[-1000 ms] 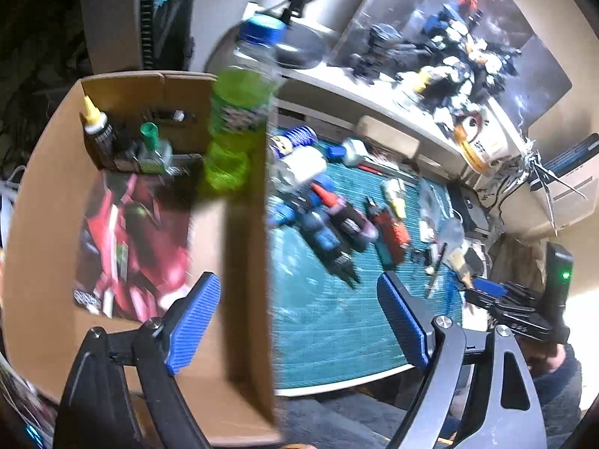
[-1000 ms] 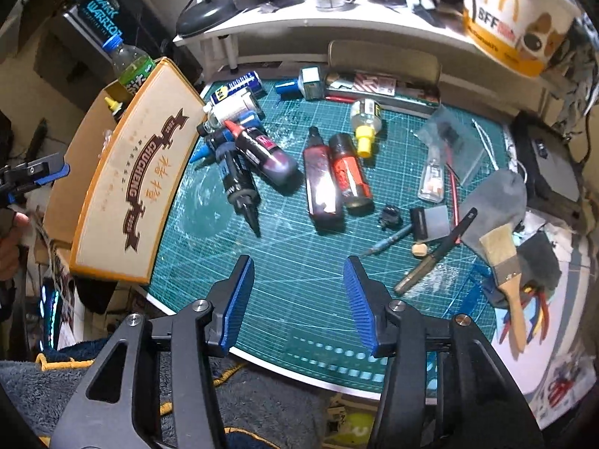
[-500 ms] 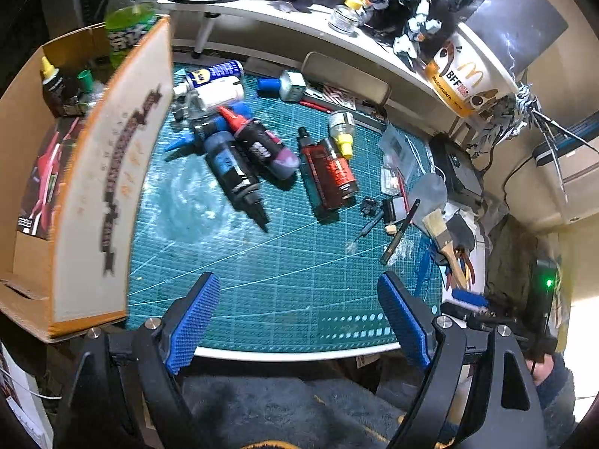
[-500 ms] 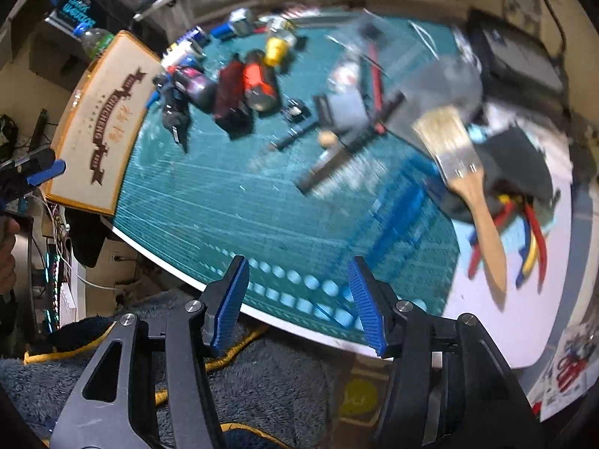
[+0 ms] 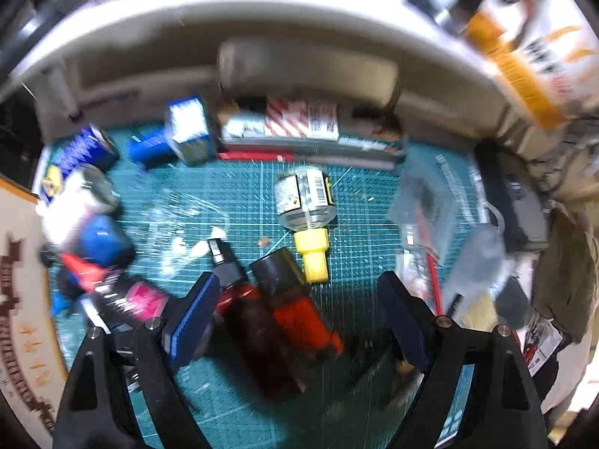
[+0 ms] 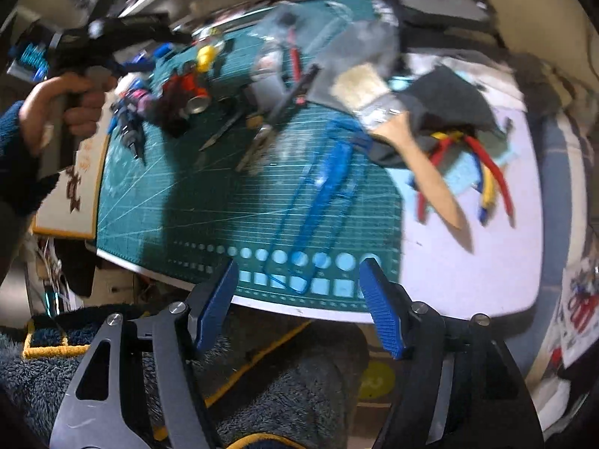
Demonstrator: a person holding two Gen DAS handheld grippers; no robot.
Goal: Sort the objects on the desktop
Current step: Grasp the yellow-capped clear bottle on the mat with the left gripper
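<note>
My left gripper (image 5: 299, 284) hangs open just above a cluster of bottles on the green cutting mat (image 5: 232, 194). A red bottle (image 5: 299, 321) and a darker red bottle (image 5: 247, 325) lie between its blue pads, not pressed. A clear bottle with a yellow cap (image 5: 305, 202) lies just beyond them. My right gripper (image 6: 298, 267) is over the mat's front edge (image 6: 262, 299), its jaws opening with nothing between them. A blue plastic frame (image 6: 318, 202) lies on the mat ahead of it. The left wrist view is blurred.
A cardboard box (image 5: 18, 299) stands at the mat's left edge. Blue and pink bottles (image 5: 101, 247) crowd the left side. A brush (image 6: 393, 112), coloured pliers (image 6: 468, 164) and a dark cloth (image 6: 449, 101) lie to the right. A hand (image 6: 63, 104) holds the left gripper.
The left gripper swung from over the box to the bottles and dropped close to them. The right gripper shifted toward the mat's front right and its jaws widened.
</note>
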